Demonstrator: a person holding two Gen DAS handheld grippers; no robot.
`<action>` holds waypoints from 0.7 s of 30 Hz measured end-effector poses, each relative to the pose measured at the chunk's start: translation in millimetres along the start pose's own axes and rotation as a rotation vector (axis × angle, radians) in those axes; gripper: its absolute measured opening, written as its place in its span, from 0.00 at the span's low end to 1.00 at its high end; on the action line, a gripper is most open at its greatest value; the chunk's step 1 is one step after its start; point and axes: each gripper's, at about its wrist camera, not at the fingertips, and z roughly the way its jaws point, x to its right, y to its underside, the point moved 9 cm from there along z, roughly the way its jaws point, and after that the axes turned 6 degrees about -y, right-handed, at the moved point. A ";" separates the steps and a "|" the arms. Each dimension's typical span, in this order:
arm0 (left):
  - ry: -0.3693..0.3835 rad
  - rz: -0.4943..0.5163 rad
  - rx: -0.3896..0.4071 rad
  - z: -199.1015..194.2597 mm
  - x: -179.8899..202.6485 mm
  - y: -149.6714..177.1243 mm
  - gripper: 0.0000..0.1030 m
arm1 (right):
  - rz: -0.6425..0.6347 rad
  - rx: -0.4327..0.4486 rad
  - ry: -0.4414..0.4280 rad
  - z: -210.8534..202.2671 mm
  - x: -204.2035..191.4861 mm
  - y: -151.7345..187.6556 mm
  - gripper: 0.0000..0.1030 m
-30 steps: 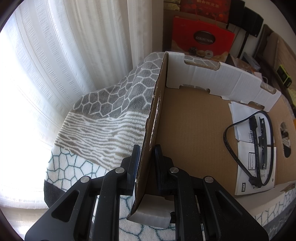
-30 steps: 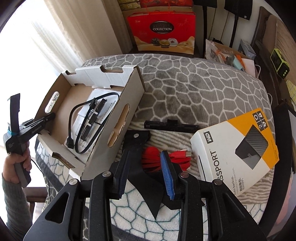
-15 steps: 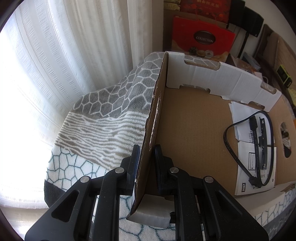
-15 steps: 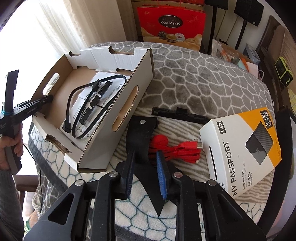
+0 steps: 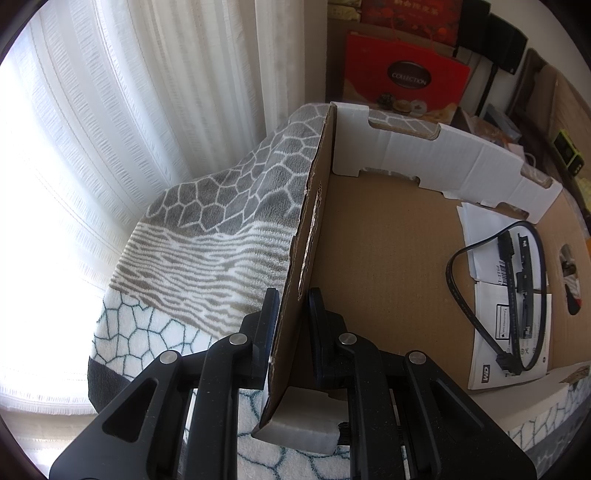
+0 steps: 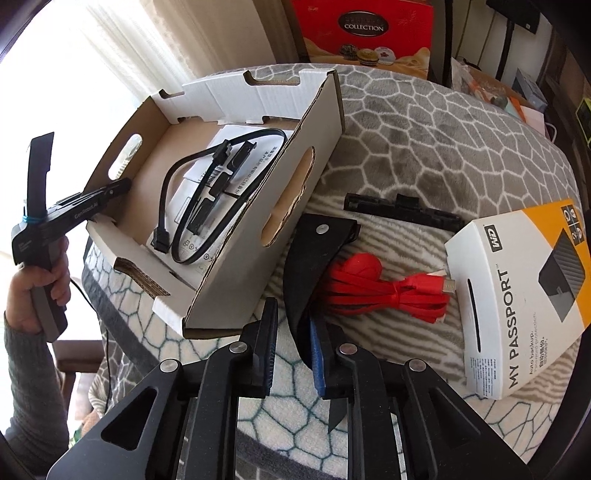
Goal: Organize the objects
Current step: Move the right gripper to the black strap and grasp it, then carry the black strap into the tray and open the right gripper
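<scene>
A cardboard tray (image 6: 255, 229) lies on the patterned blanket and holds a black cable (image 6: 207, 206) on white leaflets. My left gripper (image 5: 291, 314) is shut on the tray's left wall (image 5: 310, 236); the cable (image 5: 491, 295) lies inside at the right. My right gripper (image 6: 293, 332) holds a black flat wedge-shaped piece (image 6: 314, 254) against its right finger, jaws partly apart, just right of the tray. A red bundled cable (image 6: 376, 288), a black bar (image 6: 402, 212) and a WD My Passport box (image 6: 517, 295) lie on the blanket.
A red chocolate gift bag (image 6: 362, 33) stands behind the bed. White curtains (image 5: 110, 129) hang at the left. Clutter and a green device (image 5: 569, 151) sit at the far right. The left hand-held gripper (image 6: 55, 218) shows at the tray's left wall.
My right gripper has moved forward and up with the black piece, toward the tray's right wall. The left gripper has kept still on the tray wall.
</scene>
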 end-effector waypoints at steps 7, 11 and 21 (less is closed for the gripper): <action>0.001 0.000 0.000 0.3 0.0 0.0 0.13 | 0.043 0.083 -0.063 -13.8 5.3 -7.5 0.03; 0.001 0.000 0.000 0.3 0.0 0.0 0.13 | 0.119 0.133 -0.175 -34.3 8.1 -16.2 0.03; 0.002 -0.001 -0.001 0.1 0.0 0.4 0.13 | 0.139 0.266 -0.254 -102.0 -8.1 -50.0 0.03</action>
